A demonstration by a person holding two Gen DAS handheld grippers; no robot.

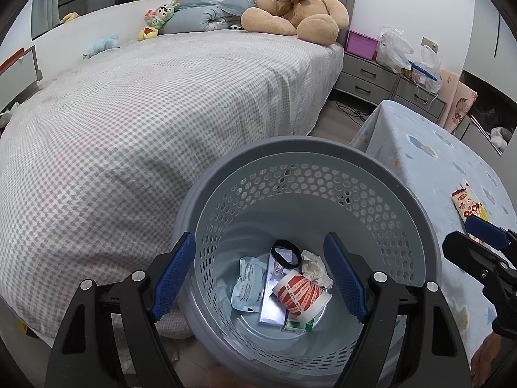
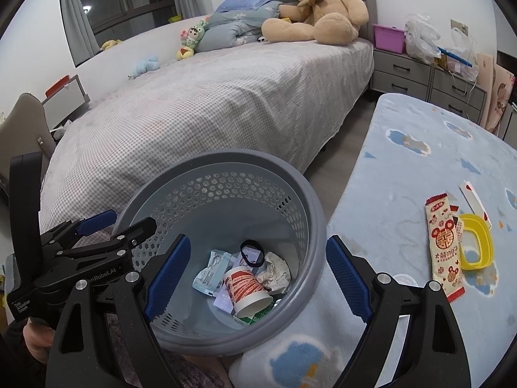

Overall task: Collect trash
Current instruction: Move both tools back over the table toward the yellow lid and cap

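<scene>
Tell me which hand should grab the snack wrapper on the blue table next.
Right, probably. The right gripper is open and empty, nearer the snack wrapper on the table. The left gripper hangs over the bin, on the bed side.

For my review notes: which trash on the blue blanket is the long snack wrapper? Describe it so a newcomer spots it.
Start at the blue cloud-print blanket right of the grey basket. The snack wrapper lies flat there, overlapping the left edge of a yellow ring. It is the only long cream strip with red printing.
</scene>
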